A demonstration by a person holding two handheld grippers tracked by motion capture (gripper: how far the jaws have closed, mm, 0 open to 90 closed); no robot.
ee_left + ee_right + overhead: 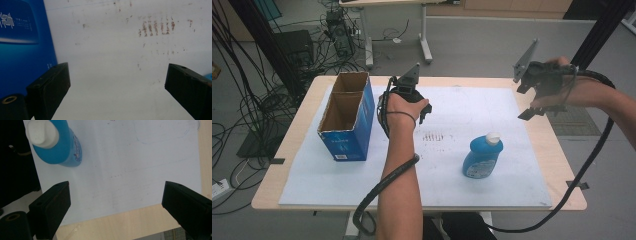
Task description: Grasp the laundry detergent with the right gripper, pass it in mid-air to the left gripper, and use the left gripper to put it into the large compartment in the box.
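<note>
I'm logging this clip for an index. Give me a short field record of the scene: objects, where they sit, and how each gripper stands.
surface: white sheet on a wooden table
blue bottle: upright with a white cap, right of centre on the sheet
blue cardboard box: open-topped, two compartments, left side of the sheet; what is inside cannot be seen
stains: reddish streaks mid-sheet
left gripper: open, nothing between its fingers, beside the box
right gripper: open, nothing between its fingers, above the sheet's right edge, apart from the bottle
</note>
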